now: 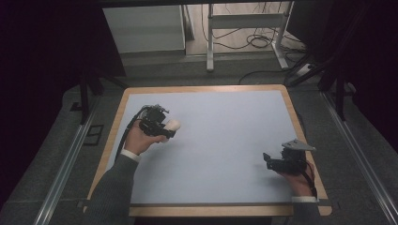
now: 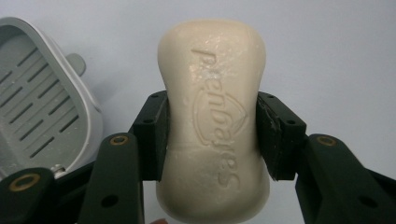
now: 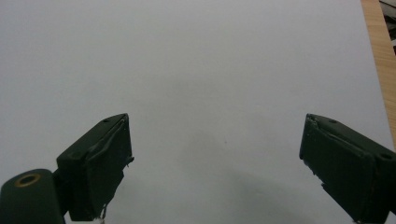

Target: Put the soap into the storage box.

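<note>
Left gripper point(image 2: 212, 135) jaws pinch the cream soap bar point(image 2: 214, 116) across its narrow waist, the best grip since it's hard, dense, likely slick; soap dish point(image 2: 42, 102) left of jaws; right gripper point(image 3: 215, 163) jaws spread, empty.

The high view looks forward and down over the whole table point(image 1: 206, 140). Each gripper view rides close behind its own jaws, facing along them — both share the pale tabletop beyond the fingertips.

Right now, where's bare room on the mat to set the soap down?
Bare: the mat from the soap across to the right gripper, and its far half. Crowded: by the left gripper, where the dish sits.
</note>
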Motion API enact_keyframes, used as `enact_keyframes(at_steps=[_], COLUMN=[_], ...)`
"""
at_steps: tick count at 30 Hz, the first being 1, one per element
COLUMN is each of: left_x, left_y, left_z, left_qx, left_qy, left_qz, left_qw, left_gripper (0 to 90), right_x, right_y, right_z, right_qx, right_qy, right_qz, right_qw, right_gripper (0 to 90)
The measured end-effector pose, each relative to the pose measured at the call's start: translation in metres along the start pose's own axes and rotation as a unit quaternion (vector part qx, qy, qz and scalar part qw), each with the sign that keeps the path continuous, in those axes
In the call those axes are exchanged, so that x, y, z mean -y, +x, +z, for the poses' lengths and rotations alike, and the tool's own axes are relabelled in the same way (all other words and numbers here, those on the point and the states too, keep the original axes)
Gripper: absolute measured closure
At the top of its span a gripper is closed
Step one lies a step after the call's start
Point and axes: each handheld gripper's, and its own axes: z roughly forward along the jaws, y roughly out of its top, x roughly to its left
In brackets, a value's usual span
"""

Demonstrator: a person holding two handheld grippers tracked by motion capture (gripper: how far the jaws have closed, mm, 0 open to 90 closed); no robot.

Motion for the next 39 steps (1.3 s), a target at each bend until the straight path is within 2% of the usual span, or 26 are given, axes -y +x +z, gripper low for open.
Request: enact_keyframes(at_steps=[28, 39], left_x=[-0.01, -0.009], left_y=[0.021, 0.039], left_z=[-0.006, -0.004], left_qx=[-0.014, -0.023], left_qy=[-0.003, -0.002], left_qz=[-0.018, -0.044], left_qw=[0.9997, 0.9988], left_gripper=[49.5, 49.5], right_x=[0.0, 0.0], right_y=[0.001, 0.001], right_z=[0.001, 0.001], right_qx=[-0.003, -0.001], right_qy=[-0.002, 0.001], right_qz=[-0.004, -0.004], right_qw=[1.0, 1.0], right_gripper=[8.9, 8.9])
